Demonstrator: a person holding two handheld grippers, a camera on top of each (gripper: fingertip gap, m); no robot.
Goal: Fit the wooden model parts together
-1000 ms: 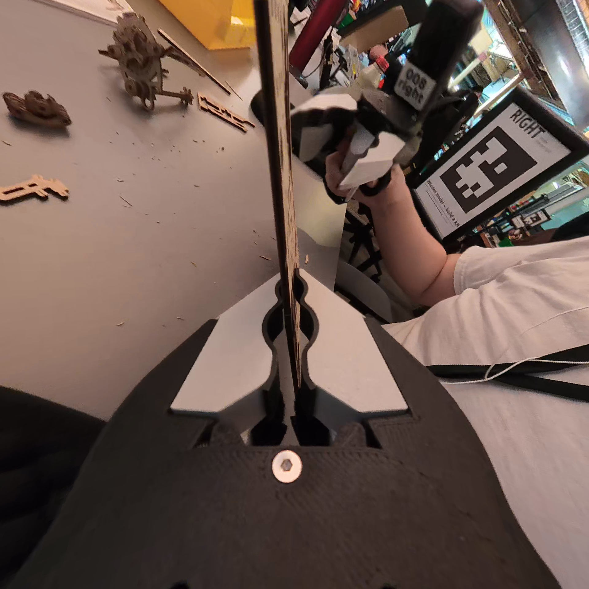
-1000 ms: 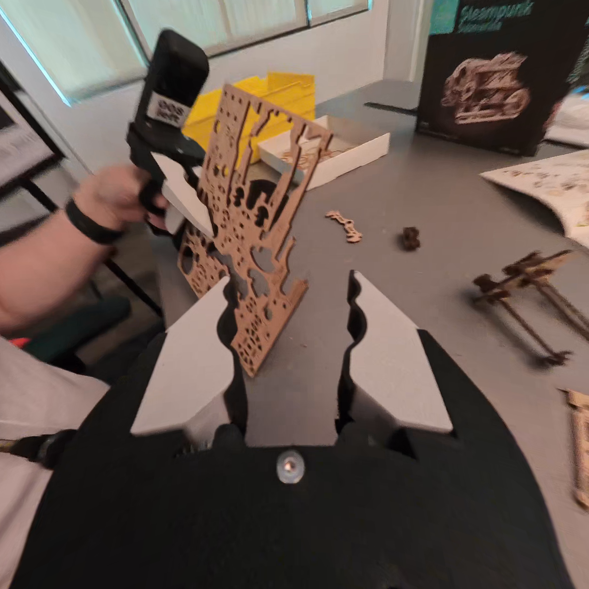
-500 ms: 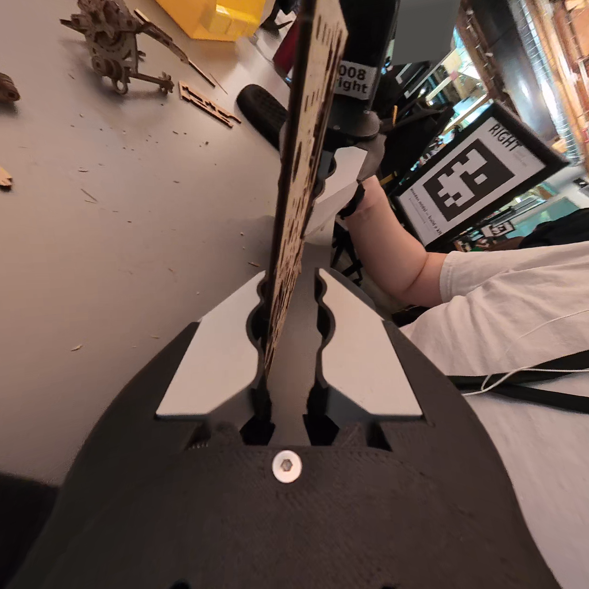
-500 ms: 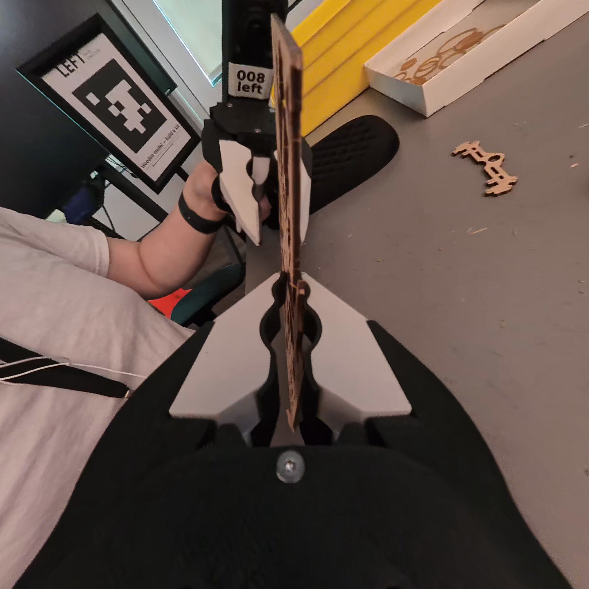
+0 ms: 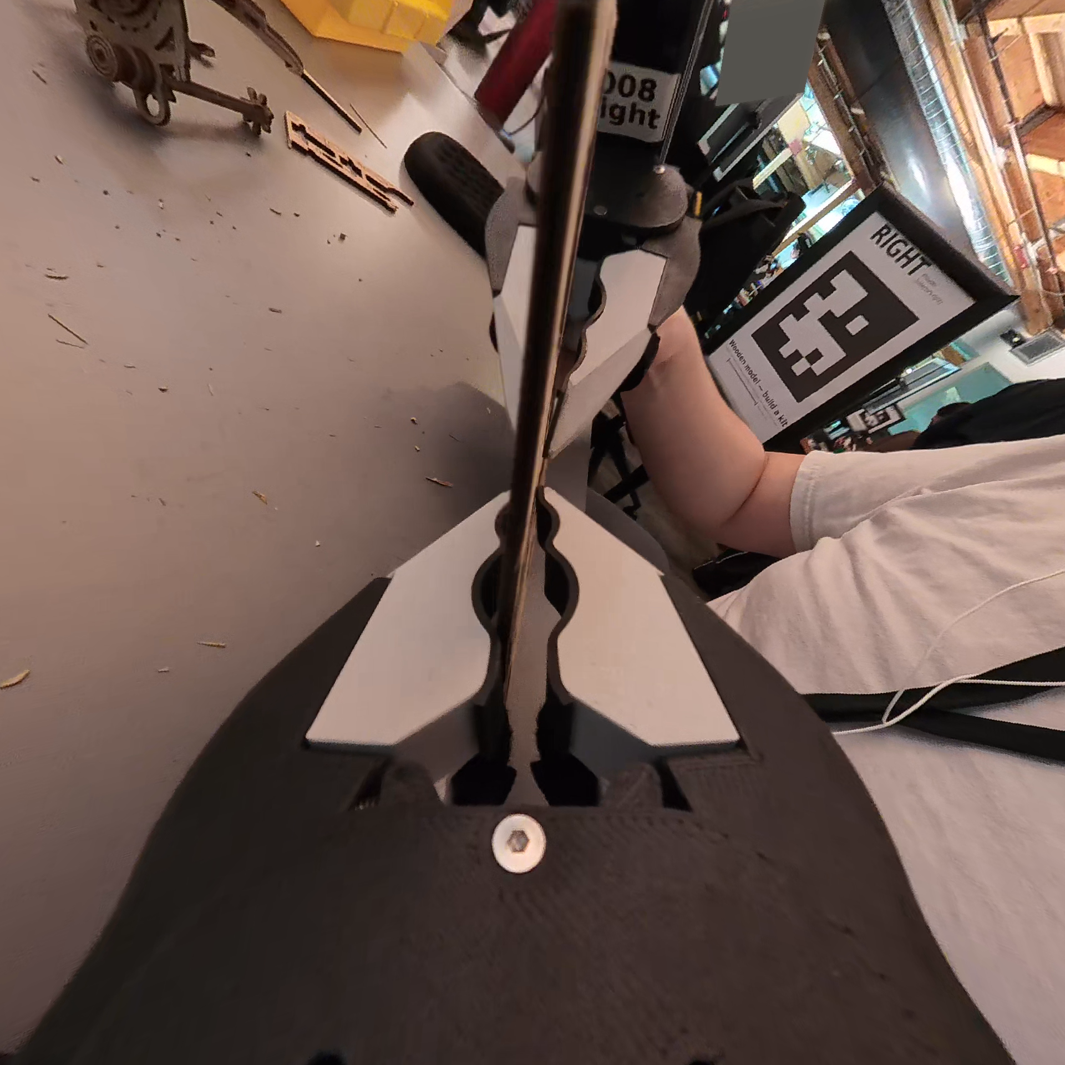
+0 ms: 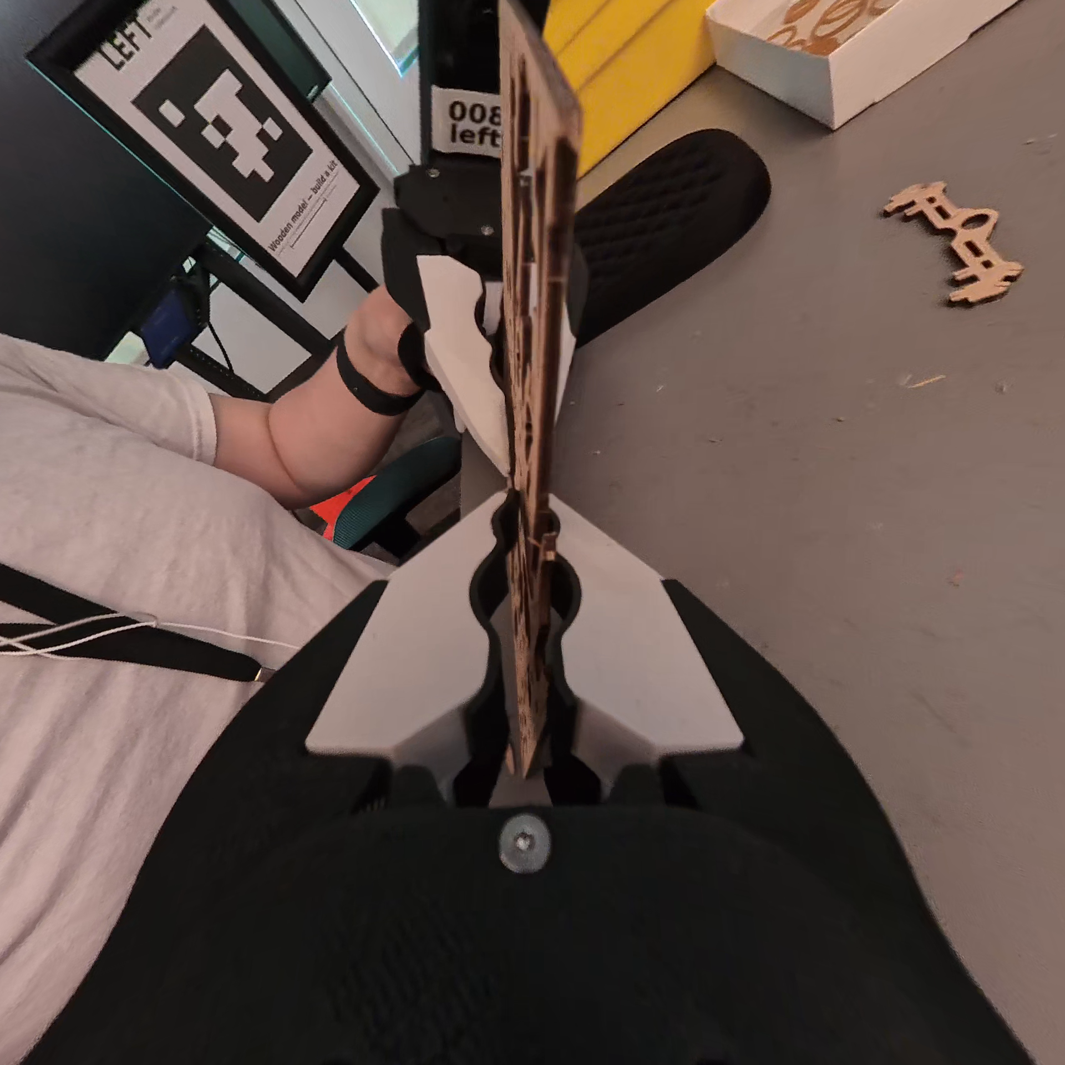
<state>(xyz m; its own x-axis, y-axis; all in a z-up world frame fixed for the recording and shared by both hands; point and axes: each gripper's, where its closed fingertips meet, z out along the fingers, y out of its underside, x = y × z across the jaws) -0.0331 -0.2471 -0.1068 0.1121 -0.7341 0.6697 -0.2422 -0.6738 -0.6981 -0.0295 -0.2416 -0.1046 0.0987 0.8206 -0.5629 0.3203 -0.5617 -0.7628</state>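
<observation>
A thin laser-cut wooden parts sheet [image 5: 553,288] stands edge-on between both grippers, above the grey table's near edge. My left gripper [image 5: 525,498] is shut on one end of it. My right gripper [image 6: 527,501] is shut on the opposite end of the sheet [image 6: 536,259]. The two grippers face each other. The right gripper [image 5: 536,444] shows farther up the sheet in the left wrist view. The left gripper [image 6: 533,449] shows the same way in the right wrist view. The sheet's cut-out face is barely visible.
On the grey table [image 5: 173,403] are a partly built wooden model [image 5: 138,57], a loose wooden piece [image 5: 346,167], another loose piece [image 6: 962,248], a black oval pad [image 6: 668,207], a yellow bin [image 6: 628,75] and a white tray [image 6: 853,69]. The person's white shirt [image 6: 115,576] is close by. Both grippers' tips are close together, under 4 cm apart.
The open right gripper swung round and shut on the sheet's free end. The left gripper opened slightly half a second ago and has shut on the sheet again.
</observation>
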